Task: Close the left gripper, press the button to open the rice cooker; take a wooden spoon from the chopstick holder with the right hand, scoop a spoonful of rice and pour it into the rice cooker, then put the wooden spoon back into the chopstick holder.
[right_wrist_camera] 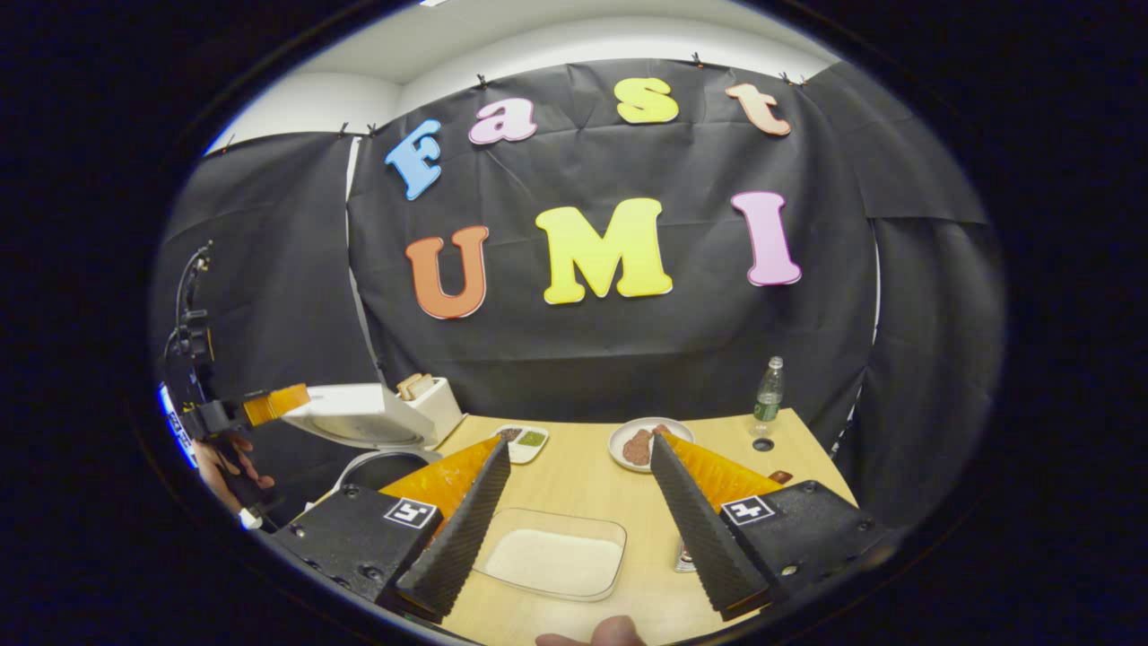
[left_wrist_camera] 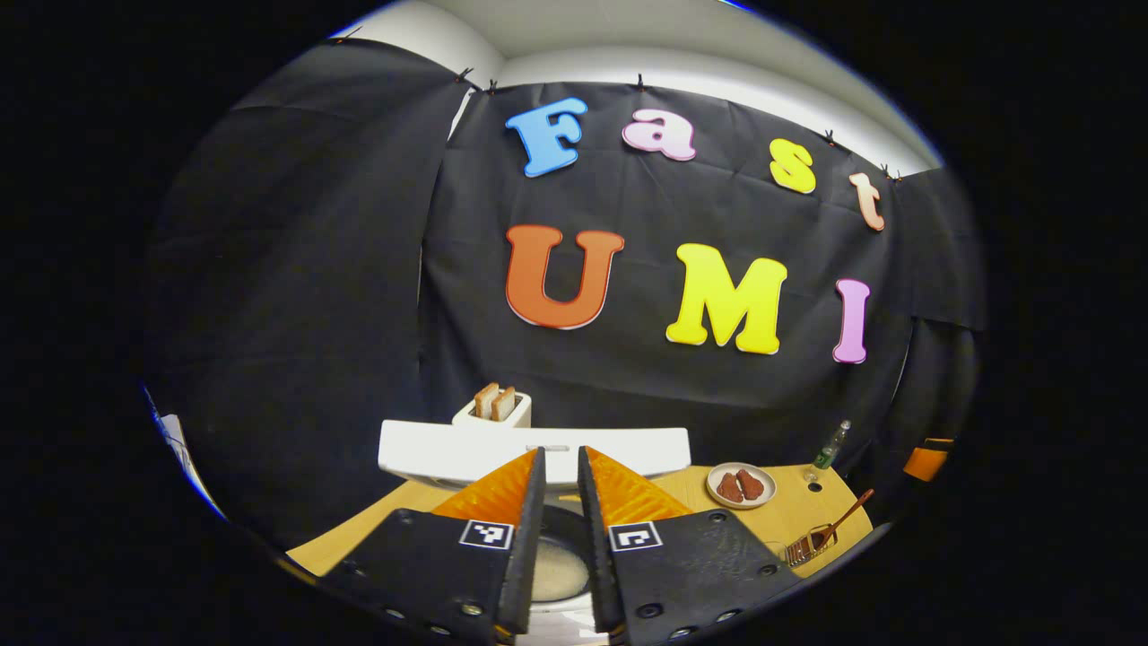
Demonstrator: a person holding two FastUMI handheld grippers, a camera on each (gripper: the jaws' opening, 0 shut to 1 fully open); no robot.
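No readable brand or label on any item; square black-and-white marker tags sit on both grippers' finger mounts.

Landmark: white rice cooker (left_wrist_camera: pixel 538 453), lid raised.
- Left gripper (left_wrist_camera: pixel 560 502) sits directly over the cooker's open pot (left_wrist_camera: pixel 558 565); fingers nearly together with a narrow gap, gripping nothing. Through the gap the pot's dark wall shows, with a pale surface at the bottom; cannot tell what it is.
- White toaster (left_wrist_camera: pixel 496 408) just behind the cooker, two browned bread slices standing in its slots.
- Right of the cooker on the light wooden table (right_wrist_camera: pixel 583 484): small white two-compartment dish (right_wrist_camera: pixel 523 440), one half dark, one half green.
- Farther right: round white plate (right_wrist_camera: pixel 641 444) with brown meat pieces.
- Beyond the plate: clear plastic bottle with green label (right_wrist_camera: pixel 769 390), upright, a small dark cap-like disc at its foot.
- Wire chopstick holder (left_wrist_camera: pixel 810 543) far right of the cooker at the table edge; wooden spoon (left_wrist_camera: pixel 843 520) leaning in it, handle tilted up to the right.
- Clear rectangular tray of white rice (right_wrist_camera: pixel 554 561) in front of the cooker, toward the right.

Right gripper (right_wrist_camera: pixel 583 511) hangs above the rice tray, fingers wide apart, empty. A hand (right_wrist_camera: pixel 220 458) holds the other gripper beside the cooker's lid.
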